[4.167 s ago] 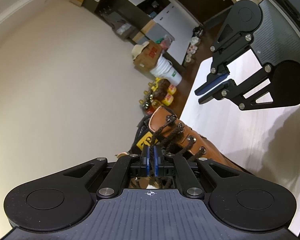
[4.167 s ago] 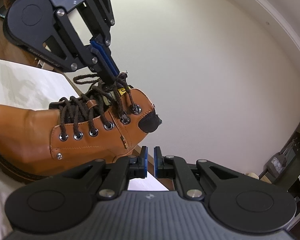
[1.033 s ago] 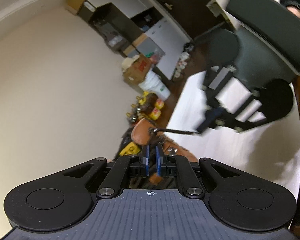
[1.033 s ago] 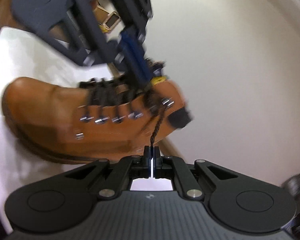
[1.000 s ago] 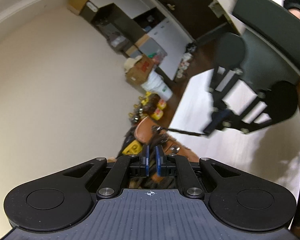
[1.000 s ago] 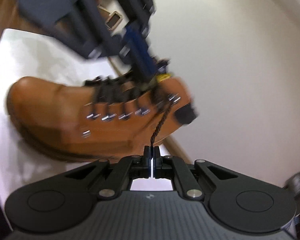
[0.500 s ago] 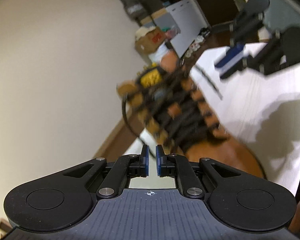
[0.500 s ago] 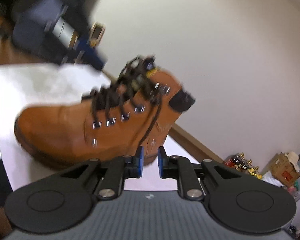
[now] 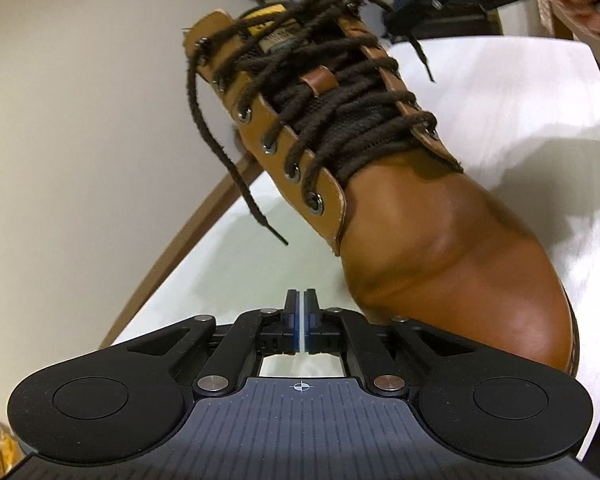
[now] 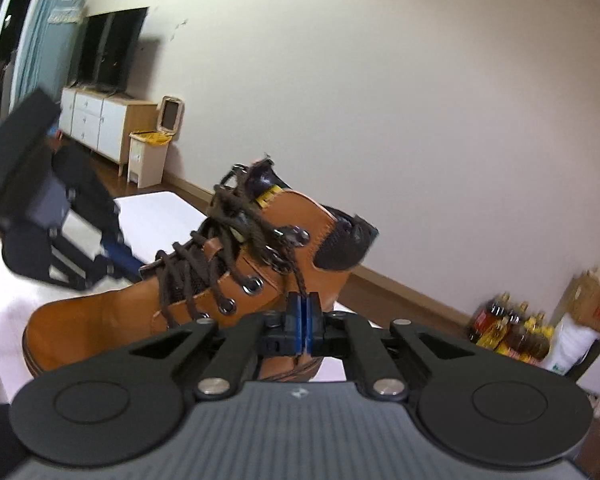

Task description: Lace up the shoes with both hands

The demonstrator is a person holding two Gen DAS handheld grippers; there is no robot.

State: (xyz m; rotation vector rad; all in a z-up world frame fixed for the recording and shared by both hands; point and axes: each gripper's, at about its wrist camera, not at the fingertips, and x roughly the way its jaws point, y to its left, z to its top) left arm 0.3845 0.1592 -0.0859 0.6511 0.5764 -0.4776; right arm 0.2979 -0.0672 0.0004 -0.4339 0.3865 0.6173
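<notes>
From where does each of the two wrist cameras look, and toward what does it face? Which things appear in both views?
Left wrist: sits on the left tongs, shut and empty, low over the white table, facing the boot toe-on; the right tongs and a hand show top right.
Right wrist: sits on the right tongs, shut on a lace end, facing the boot's side and the wall; the left tongs show blurred at left.
Shared: the boot, the white table.
</notes>
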